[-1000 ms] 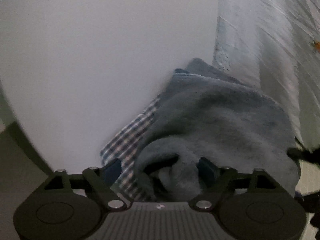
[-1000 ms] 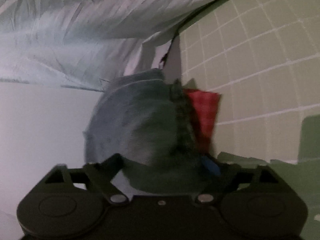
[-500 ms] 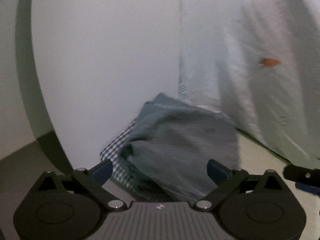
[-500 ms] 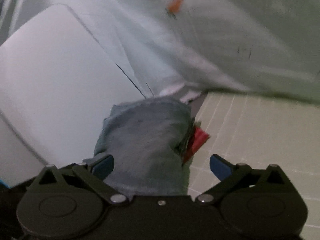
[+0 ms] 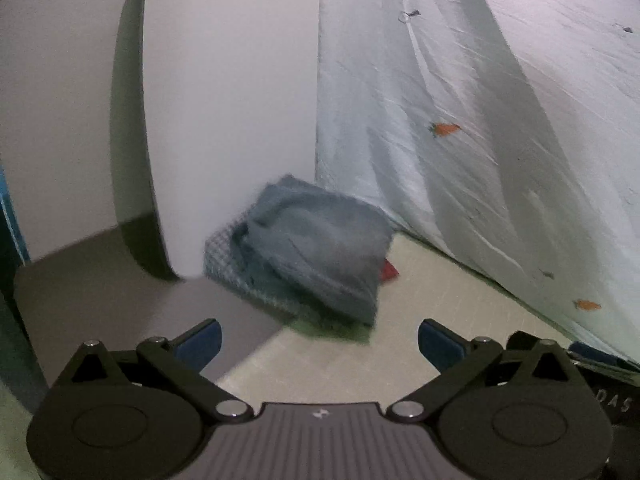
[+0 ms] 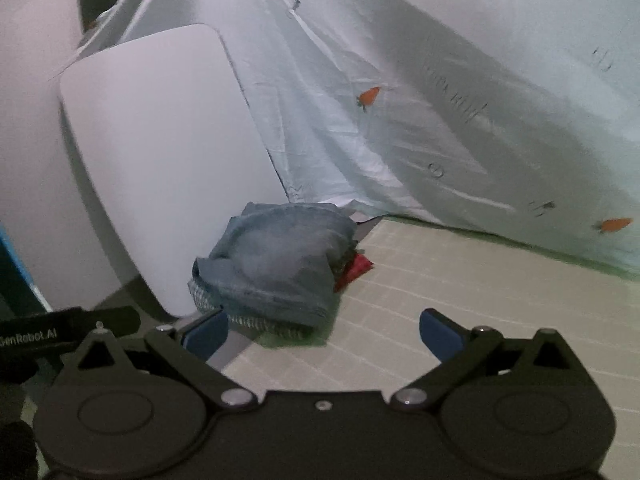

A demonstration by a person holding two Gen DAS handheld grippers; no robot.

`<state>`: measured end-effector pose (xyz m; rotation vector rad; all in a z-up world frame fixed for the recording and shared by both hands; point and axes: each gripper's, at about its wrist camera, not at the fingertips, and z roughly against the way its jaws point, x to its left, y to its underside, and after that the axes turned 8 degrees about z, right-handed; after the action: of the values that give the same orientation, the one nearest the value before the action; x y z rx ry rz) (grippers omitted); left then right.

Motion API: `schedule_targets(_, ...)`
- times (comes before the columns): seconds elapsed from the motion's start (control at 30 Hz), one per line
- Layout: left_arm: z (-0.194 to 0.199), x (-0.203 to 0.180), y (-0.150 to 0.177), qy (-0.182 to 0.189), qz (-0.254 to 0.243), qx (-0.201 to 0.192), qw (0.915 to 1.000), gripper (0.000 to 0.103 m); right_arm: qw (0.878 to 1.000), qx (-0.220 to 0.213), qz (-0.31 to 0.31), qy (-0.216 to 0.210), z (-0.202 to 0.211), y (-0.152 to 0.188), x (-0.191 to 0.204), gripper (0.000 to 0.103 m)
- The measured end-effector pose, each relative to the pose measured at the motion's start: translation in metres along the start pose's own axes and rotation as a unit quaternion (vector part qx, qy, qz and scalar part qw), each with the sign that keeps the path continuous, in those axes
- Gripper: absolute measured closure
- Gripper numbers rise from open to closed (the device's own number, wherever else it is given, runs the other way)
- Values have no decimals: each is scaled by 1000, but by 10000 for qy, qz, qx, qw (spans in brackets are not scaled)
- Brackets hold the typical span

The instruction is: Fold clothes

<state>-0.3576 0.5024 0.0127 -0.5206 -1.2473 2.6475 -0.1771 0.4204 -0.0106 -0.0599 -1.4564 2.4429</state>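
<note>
Both grippers, left (image 5: 318, 338) and right (image 6: 322, 330), have let go, jaws wide and empty, pulled back from grey garment (image 5: 320, 248) stacked far on the pile. That fold looks done.

Read "GenRobot.AI" in white, first letter partly cut off, on black strap (image 6: 60, 326) at near left. Read "DAS" on dark housing (image 5: 616, 402) at near right.
</note>
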Motion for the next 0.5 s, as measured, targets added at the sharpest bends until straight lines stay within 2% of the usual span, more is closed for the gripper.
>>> schedule_targets(0.2,32,-3,36,-95,-250,112,9996,0,9983,-105,543,167,51,33,19,0)
schedule_targets(0.5,56,5,66,-258,-404,260,9985,0,9982,215,567,36,82,75,32,0)
